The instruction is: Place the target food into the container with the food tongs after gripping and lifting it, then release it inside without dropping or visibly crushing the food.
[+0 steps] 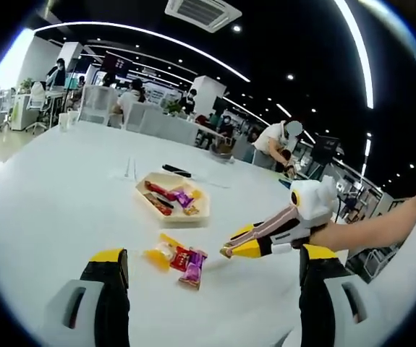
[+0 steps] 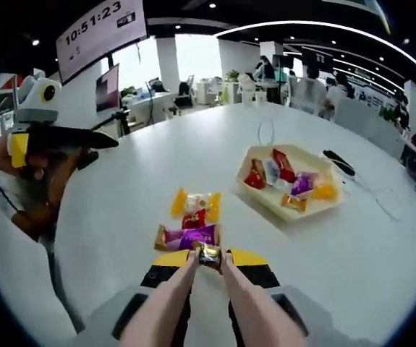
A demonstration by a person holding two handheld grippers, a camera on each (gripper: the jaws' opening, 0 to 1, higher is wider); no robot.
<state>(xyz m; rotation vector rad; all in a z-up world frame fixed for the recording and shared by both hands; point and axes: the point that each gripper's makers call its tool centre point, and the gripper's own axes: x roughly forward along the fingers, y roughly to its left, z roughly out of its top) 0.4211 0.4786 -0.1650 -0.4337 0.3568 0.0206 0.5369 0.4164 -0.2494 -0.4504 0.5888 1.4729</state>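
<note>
Right gripper (image 2: 209, 257) clamped tongs (image 2: 193, 303), tips pinching gold candy (image 2: 209, 254) beside purple candy (image 2: 187, 236), near tray (image 2: 289, 210). Left gripper (image 1: 211, 271) open. Candy prob. light, crinkly; grip mid-wrapper, gently.

The left gripper view looks from a little above across the white bench (image 1: 63, 188); the right gripper view sits low and close. Both share the tray (image 1: 193, 215) (image 2: 265, 204) and loose wrapped candies (image 1: 182, 260) (image 2: 193, 217).

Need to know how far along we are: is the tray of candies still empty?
No, in the right gripper view the tray already holds several wrapped candies, red, purple and orange among them.
</note>
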